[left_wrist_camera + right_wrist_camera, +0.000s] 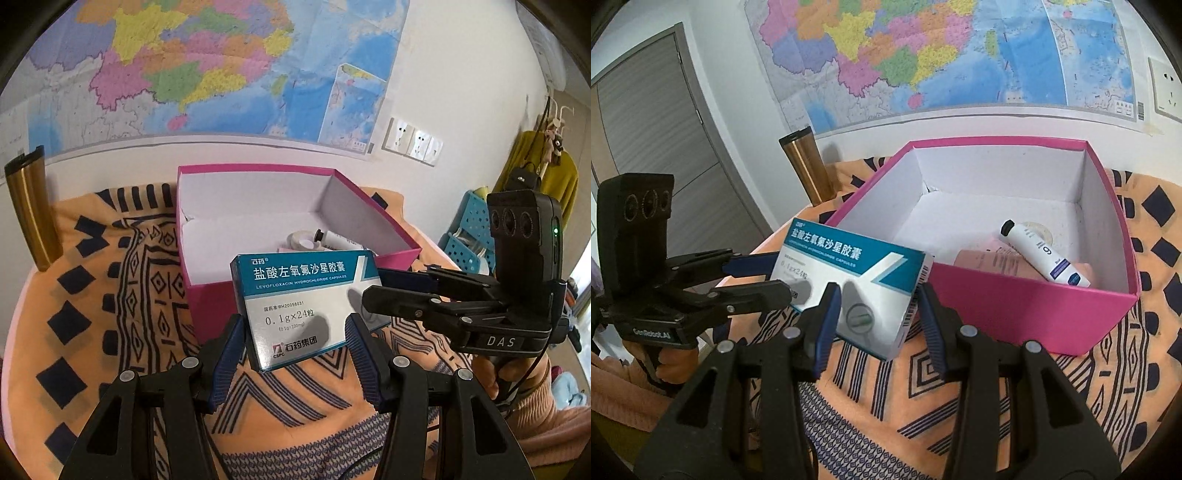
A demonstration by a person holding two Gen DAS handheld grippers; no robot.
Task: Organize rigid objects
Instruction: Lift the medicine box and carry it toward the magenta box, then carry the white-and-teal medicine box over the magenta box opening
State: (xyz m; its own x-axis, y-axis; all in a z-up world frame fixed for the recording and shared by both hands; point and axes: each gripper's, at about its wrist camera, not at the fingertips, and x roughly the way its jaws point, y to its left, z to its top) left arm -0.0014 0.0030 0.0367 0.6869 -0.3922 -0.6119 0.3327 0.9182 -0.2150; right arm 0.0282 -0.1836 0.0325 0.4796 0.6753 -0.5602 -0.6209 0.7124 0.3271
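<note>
1. Med box (295, 306) (849, 273) is up off the cloth (960, 406), tilted, centre frame in both views, just in front of the pink box's (1015, 306) near wall.
2. Left gripper (295, 325) (779, 275): fingers pinch the med box's near end, one on each long edge.
3. Right gripper (877, 290) (373, 286): fingers are at the med box's barcode end, one across its face and one at its edge. I cannot tell whether they grip it.
4. The pink box is open. A white tube (1043, 258), a tape roll (1039, 229) and a pale pink packet (990, 260) lie in its lower right corner.
5. Gold flask (31, 210) stands upright at left, beside the pink box.
6. Map (184, 66) on the wall fills the top of the frame.
</note>
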